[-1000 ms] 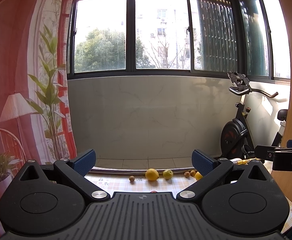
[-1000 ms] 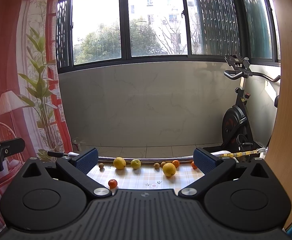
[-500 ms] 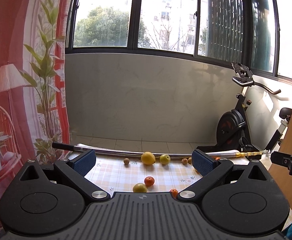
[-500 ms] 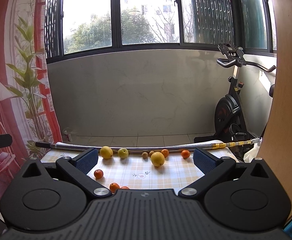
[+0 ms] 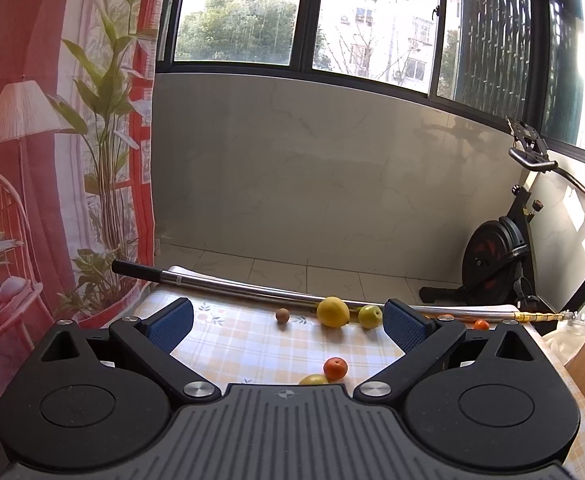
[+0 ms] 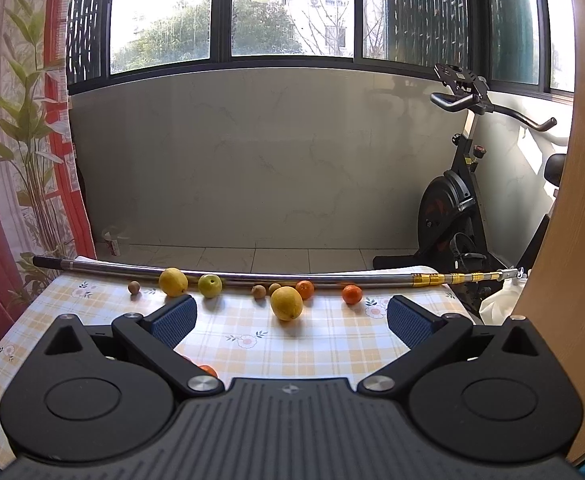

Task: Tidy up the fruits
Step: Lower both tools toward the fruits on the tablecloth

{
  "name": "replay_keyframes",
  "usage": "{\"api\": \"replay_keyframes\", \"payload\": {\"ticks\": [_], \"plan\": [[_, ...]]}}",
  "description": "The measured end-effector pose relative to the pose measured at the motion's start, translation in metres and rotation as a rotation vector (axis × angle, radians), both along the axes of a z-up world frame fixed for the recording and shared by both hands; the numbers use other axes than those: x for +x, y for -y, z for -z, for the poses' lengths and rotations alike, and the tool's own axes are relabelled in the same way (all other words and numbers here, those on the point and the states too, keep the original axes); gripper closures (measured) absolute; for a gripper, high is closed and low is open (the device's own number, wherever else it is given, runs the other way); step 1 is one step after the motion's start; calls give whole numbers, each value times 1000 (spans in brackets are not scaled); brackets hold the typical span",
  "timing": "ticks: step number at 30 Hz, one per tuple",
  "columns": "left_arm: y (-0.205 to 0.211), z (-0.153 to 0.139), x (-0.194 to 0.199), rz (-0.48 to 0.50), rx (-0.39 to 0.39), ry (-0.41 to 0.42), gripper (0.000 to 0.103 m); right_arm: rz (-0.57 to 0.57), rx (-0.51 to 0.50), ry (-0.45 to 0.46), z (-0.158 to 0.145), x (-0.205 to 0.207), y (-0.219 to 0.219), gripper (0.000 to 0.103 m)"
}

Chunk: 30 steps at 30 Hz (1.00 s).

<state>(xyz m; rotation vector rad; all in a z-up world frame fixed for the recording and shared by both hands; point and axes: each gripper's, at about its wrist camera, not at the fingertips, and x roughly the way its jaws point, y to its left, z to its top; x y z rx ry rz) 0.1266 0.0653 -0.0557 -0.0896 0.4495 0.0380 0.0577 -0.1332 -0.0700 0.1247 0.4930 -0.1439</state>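
Observation:
Fruits lie loose on a yellow checked tablecloth (image 6: 324, 344). Along the far edge sit a yellow lemon (image 6: 173, 282), a green apple (image 6: 210, 285), small brown fruits (image 6: 258, 291), an orange mandarin (image 6: 305, 289) and another mandarin (image 6: 351, 294). A second lemon (image 6: 287, 303) lies nearer, between the fingers of my right gripper (image 6: 290, 322), which is open and holds nothing. My left gripper (image 5: 288, 326) is also open and holds nothing; ahead of it are a lemon (image 5: 333, 312), a green apple (image 5: 369, 316), a brown fruit (image 5: 282, 315) and a mandarin (image 5: 335, 368).
A metal pole (image 6: 332, 278) lies along the table's far edge. An exercise bike (image 6: 452, 208) stands on the floor at the right. A wooden panel (image 6: 564, 240) rises at the right, and a printed curtain (image 5: 52, 120) hangs at the left.
Both grippers have tilted downward and moved nearer the table, so more of the cloth and fruit shows. Both remain open.

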Motion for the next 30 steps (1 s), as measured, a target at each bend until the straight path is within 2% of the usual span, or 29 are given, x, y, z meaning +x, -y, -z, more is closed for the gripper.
{"api": "replay_keyframes", "payload": {"ticks": [3,7,12,19,23,25,28,30], "plan": [[-2,2,14,-49,33,-19,1,9,10,-9,6,15,6,0],[-14,0,35,-69,1,-59,1,3,48,-19,12,31,12,0],[-24,0,55,-117,31,-65,1,10,64,-36,18,54,19,0],[-33,6,88,-114,4,-78,1,22,85,-50,19,81,35,0],[-35,14,106,-64,-43,-97,1,27,95,-67,22,99,43,0],[-30,20,118,-46,-33,-109,1,18,114,-77,26,107,49,0],[-20,26,133,-56,15,-104,1,1,142,-114,35,125,56,0],[-15,30,144,-68,21,-110,1,1,152,-127,41,133,60,0]]}}
